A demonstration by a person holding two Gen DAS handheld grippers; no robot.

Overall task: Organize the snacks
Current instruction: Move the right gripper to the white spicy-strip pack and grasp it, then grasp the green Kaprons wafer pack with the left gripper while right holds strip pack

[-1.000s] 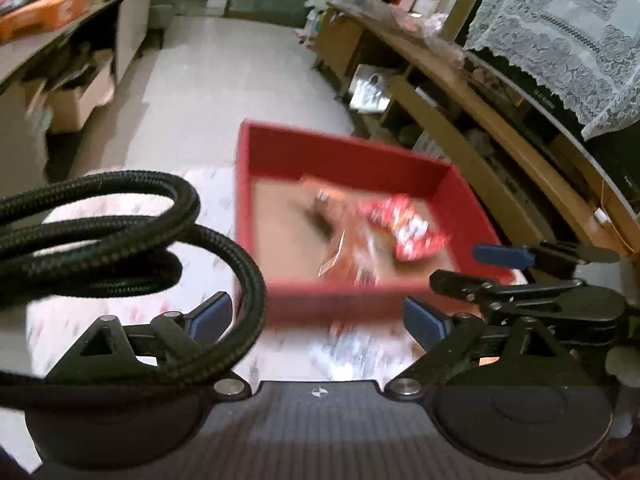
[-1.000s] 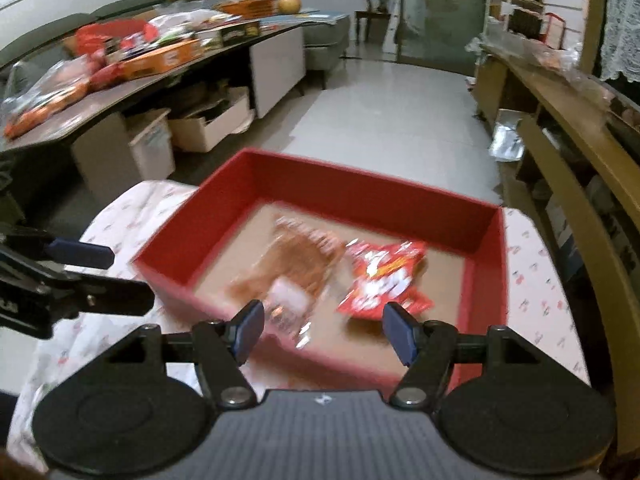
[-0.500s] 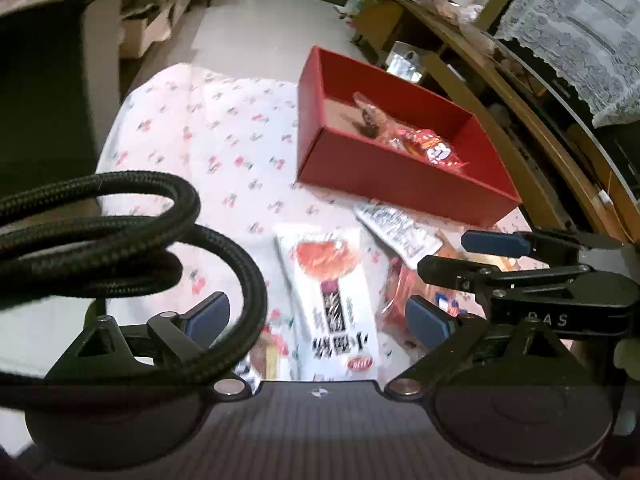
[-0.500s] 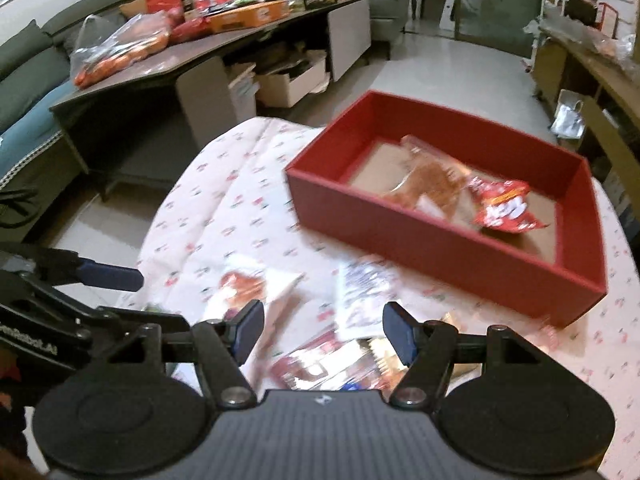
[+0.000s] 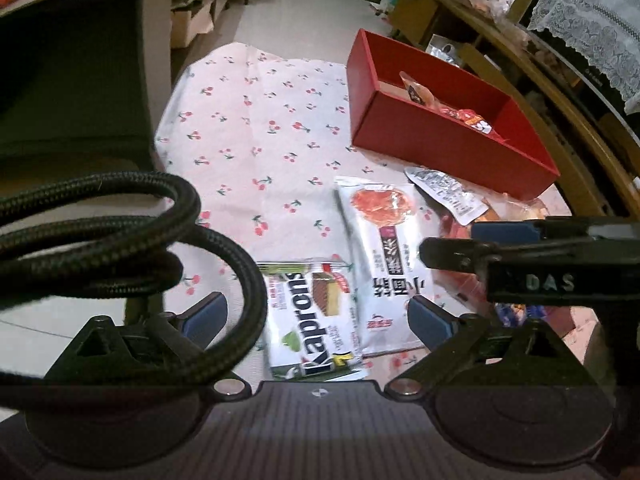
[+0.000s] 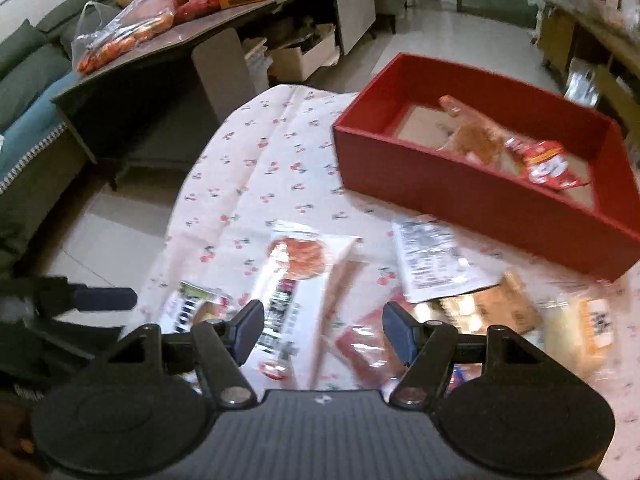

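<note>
Left wrist view: the left gripper [image 5: 316, 316] hovers with fingers apart over a green wafer pack [image 5: 310, 322] and a white pack [image 5: 384, 256] on the cherry cloth [image 5: 260, 120] — holding nothing. The right gripper [image 6: 323, 331] is spread too, empty, above loose snacks; the red box [image 6: 472, 192] beyond holds two packets

Cherry-print tablecloth [image 5: 256, 128] carries red box [image 5: 440, 140]; loose snack packets [image 5: 384, 256].
</note>
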